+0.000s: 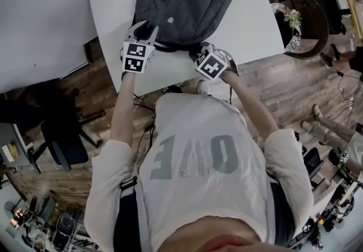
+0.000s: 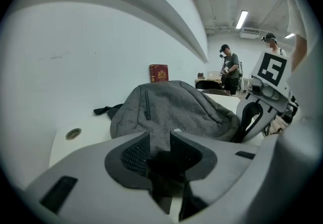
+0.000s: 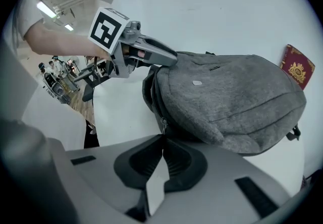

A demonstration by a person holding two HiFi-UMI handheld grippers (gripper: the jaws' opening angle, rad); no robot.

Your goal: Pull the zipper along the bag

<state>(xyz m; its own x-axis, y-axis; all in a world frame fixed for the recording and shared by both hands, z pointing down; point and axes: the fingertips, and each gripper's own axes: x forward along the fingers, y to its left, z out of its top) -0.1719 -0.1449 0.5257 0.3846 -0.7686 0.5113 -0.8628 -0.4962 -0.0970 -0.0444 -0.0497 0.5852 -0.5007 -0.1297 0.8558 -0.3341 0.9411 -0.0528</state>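
Grey bag (image 1: 187,1) lengthwise away from person, left jaws gripping it, right jaws pinching zipper (image 3: 162,126)

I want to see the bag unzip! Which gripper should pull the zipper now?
Right. The right gripper has its jaws pinched shut on the zipper pull, so it can probably just drag it along. The left gripper is clamped on the backpack fabric, bracing it.
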